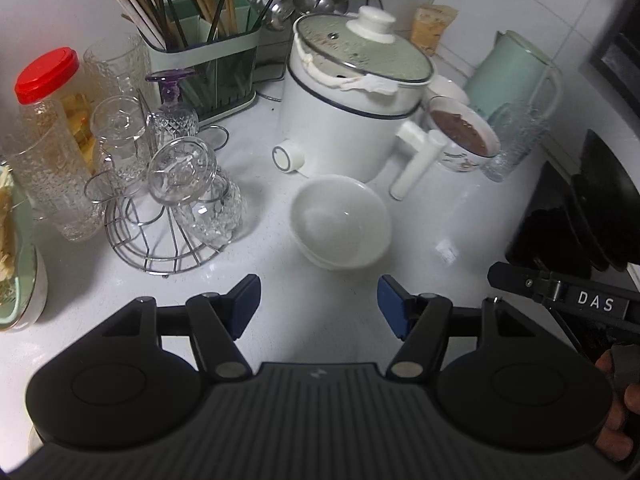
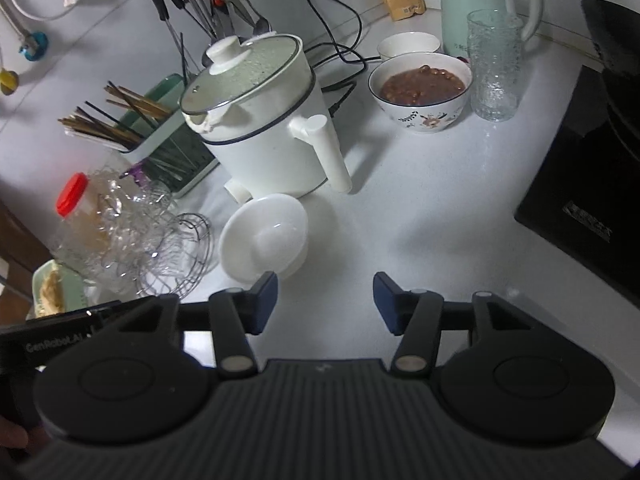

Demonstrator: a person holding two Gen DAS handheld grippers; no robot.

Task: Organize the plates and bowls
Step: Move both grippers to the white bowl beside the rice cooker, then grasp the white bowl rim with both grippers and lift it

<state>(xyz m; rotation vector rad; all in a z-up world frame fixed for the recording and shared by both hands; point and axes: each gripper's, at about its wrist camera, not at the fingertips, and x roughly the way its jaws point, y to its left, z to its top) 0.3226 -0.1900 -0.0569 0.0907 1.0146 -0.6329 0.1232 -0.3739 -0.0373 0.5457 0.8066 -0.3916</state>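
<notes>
While both grippers hang wide open, holding nothing.
Smooth round white bowls (image 1: 340,222) stacked just in front of shiny white pot (image 1: 352,108); left gripper (image 1: 318,306) and right gripper (image 2: 325,303) near, not touching; bumpy glass cups (image 1: 188,184) beside pot.

This is a home kitchen; a white counter (image 1: 248,248) stands against a tiled wall; on it are an electric cooking pot (image 1: 348,112) with a glass lid, a holder of chopsticks (image 1: 204,68), drinking glasses upside down on a wire rack (image 1: 160,236), a bowl of brown food (image 2: 420,90), a green kettle (image 2: 476,4) and stacked white bowls (image 1: 340,222); a black cooktop (image 2: 580,192) lies at the right.
</notes>
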